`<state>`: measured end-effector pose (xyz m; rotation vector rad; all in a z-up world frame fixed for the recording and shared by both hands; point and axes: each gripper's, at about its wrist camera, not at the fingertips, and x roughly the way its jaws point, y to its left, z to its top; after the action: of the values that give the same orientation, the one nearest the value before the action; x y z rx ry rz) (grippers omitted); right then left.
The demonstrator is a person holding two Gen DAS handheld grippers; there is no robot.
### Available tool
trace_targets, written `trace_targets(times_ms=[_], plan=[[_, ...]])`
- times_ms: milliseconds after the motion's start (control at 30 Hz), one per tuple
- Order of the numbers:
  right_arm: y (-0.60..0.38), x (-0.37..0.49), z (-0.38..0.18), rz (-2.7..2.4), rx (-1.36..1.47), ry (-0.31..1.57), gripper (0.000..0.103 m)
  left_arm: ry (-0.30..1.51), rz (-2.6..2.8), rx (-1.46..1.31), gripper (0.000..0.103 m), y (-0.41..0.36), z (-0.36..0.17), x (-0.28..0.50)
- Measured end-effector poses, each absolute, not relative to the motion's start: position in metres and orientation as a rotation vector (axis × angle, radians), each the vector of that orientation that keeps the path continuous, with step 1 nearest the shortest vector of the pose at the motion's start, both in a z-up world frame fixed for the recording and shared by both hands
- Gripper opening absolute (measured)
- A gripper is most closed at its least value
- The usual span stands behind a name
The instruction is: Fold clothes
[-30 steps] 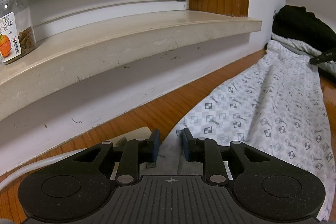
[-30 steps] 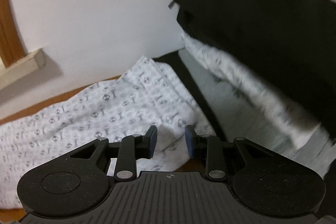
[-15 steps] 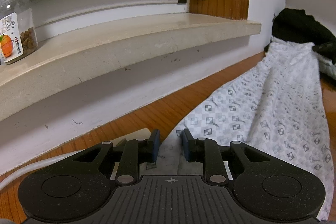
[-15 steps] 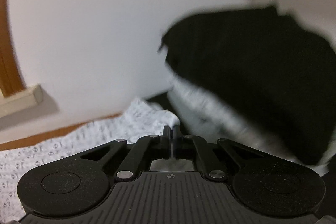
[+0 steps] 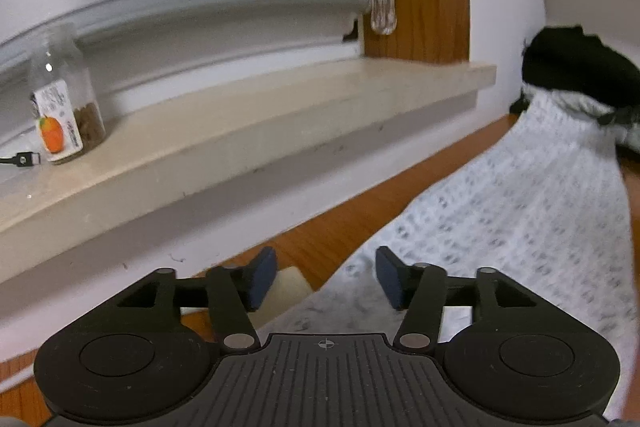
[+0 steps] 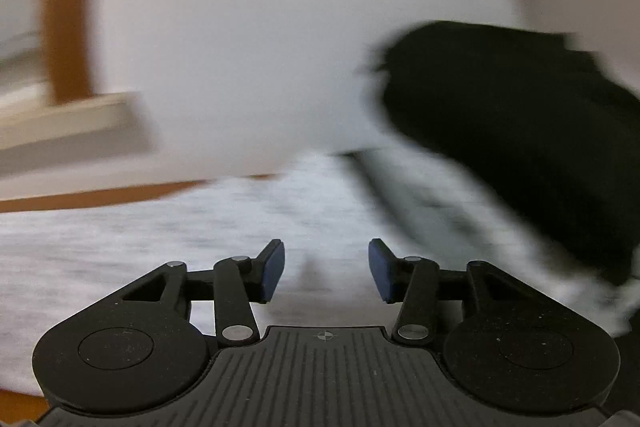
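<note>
A white garment with a small grey check print (image 5: 520,211) lies stretched along the wooden table (image 5: 320,239), from under my left gripper to the far right. My left gripper (image 5: 326,281) is open over its near end, with nothing between the pads. In the right wrist view, which is blurred by motion, the same garment (image 6: 140,247) spreads below and to the left. My right gripper (image 6: 326,273) is open just above the cloth and holds nothing.
A pile of black clothes (image 5: 580,71) sits at the far end against the wall, also in the right wrist view (image 6: 520,115). A stone window sill (image 5: 240,123) carries a clear jar (image 5: 66,99). A cream pad (image 5: 288,287) lies by the left fingers.
Both grippers have opened and let go of the garment. The right one had closed on the far edge half a second ago. Both cameras have pulled back and are moving.
</note>
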<state>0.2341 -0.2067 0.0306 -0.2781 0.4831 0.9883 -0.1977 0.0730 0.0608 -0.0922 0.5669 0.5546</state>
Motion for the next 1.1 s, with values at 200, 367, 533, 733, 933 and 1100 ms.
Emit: trace_targets(times_ms=[200, 367, 533, 733, 933, 1100], plan=[[-0.160, 0.193, 0.009, 1.209, -0.390, 0.546, 0.049, 0.632, 0.507, -0.077, 0.062, 0.045, 0.056, -0.210], [-0.158, 0.190, -0.001, 1.235, -0.421, 0.555, 0.053, 0.660, 0.496, -0.093, 0.062, 0.043, 0.039, -0.215], [-0.171, 0.191, -0.006, 1.254, -0.405, 0.546, 0.053, 0.656, 0.490, -0.126, 0.063, 0.042, 0.037, -0.219], [-0.199, 0.180, -0.004, 1.268, -0.428, 0.556, 0.053, 0.656, 0.468, -0.126, 0.064, 0.020, 0.037, -0.239], [-0.223, 0.173, -0.004, 1.286, -0.417, 0.539, 0.054, 0.670, 0.500, -0.126, 0.068, 0.007, 0.042, -0.256], [-0.223, 0.173, -0.004, 1.279, -0.404, 0.534, 0.054, 0.617, 0.678, -0.083, 0.073, 0.013, 0.073, -0.320]])
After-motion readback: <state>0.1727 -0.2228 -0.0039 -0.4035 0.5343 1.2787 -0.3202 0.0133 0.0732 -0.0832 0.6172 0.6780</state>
